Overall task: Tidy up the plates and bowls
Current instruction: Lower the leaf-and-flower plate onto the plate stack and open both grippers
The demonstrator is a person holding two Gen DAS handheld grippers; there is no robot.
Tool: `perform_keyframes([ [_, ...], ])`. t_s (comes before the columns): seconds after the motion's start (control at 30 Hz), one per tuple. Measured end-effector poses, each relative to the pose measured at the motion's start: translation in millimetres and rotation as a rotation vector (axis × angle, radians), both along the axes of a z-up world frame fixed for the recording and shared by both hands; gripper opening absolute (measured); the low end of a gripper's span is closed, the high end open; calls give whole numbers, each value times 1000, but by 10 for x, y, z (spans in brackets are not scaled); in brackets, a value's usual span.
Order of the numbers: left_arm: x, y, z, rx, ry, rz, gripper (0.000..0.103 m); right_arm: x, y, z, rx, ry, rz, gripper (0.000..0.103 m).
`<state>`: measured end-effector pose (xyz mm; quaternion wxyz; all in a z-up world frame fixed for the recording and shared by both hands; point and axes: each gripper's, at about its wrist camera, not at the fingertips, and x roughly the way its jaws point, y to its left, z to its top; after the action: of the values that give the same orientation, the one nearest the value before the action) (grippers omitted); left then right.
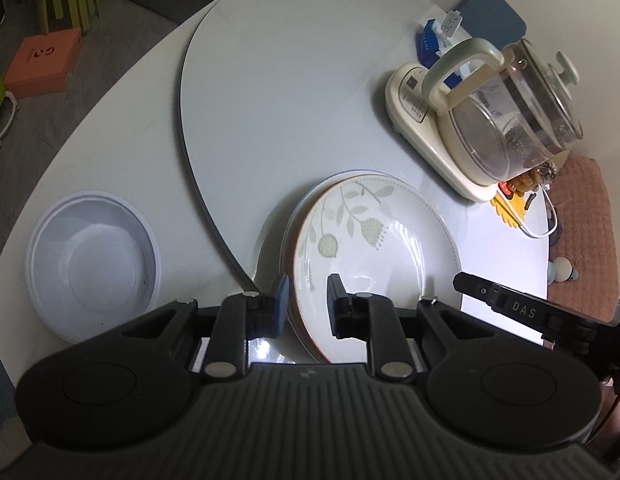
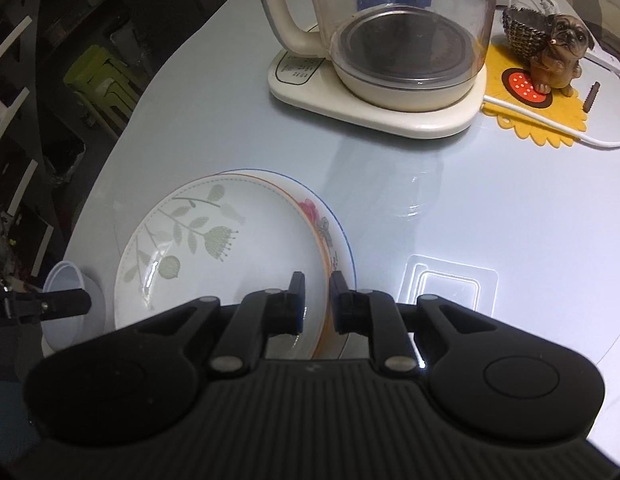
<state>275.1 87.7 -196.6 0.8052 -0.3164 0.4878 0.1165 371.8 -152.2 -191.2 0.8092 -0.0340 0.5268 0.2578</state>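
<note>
your left gripper [image 1: 308,304] is clenched on the near rim of the leaf-patterned plate [image 1: 373,248], low centre of frame; your right gripper [image 2: 315,300] pinches its opposite rim. the white bowl [image 1: 92,264] lies lower left, nearer your left hand.

A round table [image 1: 110,128] carries a raised turntable [image 1: 294,92] at its middle. Two stacked plates, the leaf plate [image 1: 373,248] on top of the flower plate [image 2: 333,236], sit at the turntable's near edge. Left of them, on the table's outer ring, stands a bowl [image 1: 94,268]. Behind the plates, a kettle [image 2: 393,32] rests on its base [image 2: 373,112]. To the kettle's right, a dog figurine [image 2: 557,52] stands on a mat [image 2: 537,120], with a basket [image 2: 525,28] just behind it.
</note>
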Motion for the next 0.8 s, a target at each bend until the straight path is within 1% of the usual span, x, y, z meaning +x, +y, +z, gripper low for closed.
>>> perform_keyframes([
  [0.2,-120,-23,160,22,-29,-26,22,-106,36,112,27,-23,-8,16],
  [0.4,-259,-92,349,36,-70,-67,22,-317,19,417,73,-76,-31,16],
  [0.57,-365,-145,523,56,-106,-115,22,-612,-52,733,122,-121,-54,16],
  [0.8,-579,-354,800,109,-153,-160,22,-1068,-251,1050,185,-167,-69,16],
])
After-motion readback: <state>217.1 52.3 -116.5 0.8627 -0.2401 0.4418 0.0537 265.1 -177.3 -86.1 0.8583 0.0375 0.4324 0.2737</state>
